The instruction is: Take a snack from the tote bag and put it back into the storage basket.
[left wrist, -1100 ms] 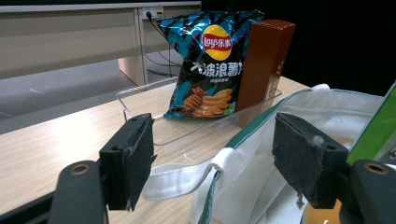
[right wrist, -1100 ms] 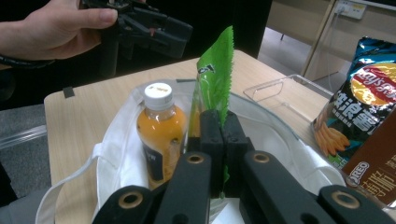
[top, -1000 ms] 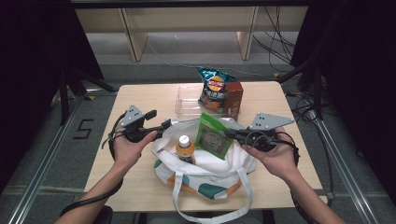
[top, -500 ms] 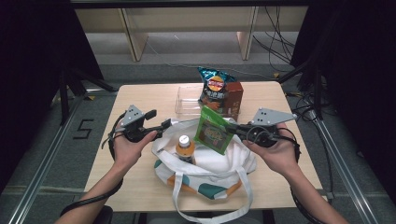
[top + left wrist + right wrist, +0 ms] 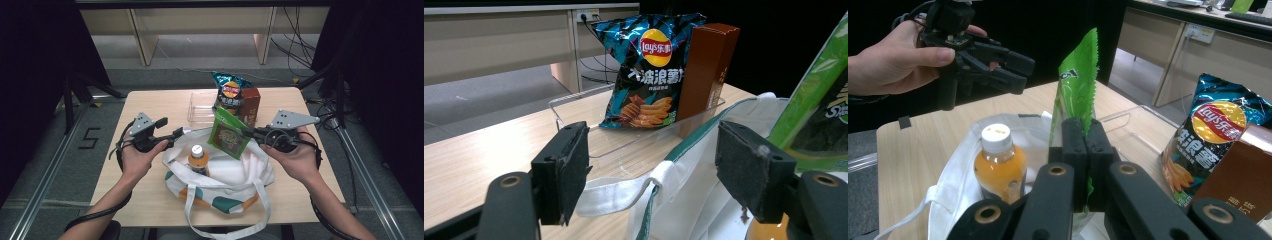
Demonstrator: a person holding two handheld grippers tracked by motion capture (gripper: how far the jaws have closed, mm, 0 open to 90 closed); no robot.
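Packing under way: right gripper [image 5: 248, 132], jaws clamped on green snack packet [image 5: 228, 133], has lifted it above tote bag [image 5: 220, 172]; left gripper [image 5: 176, 134] waits, jaws wide, empty.

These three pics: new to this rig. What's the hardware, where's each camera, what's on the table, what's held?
No robot here: a person holds a hand-held two-jaw tool in each hand. The high view looks down on the table from above the person's side. Each of the other two views comes from a camera riding on one tool, looking along its black jaws.

On the table lies a white tote bag with an orange drink bottle standing in it. Behind it, a clear tray holds a blue chip bag and a brown box.

The right gripper is shut on a green snack packet, above the bag. The left gripper has open jaws either side of the bag's rim.
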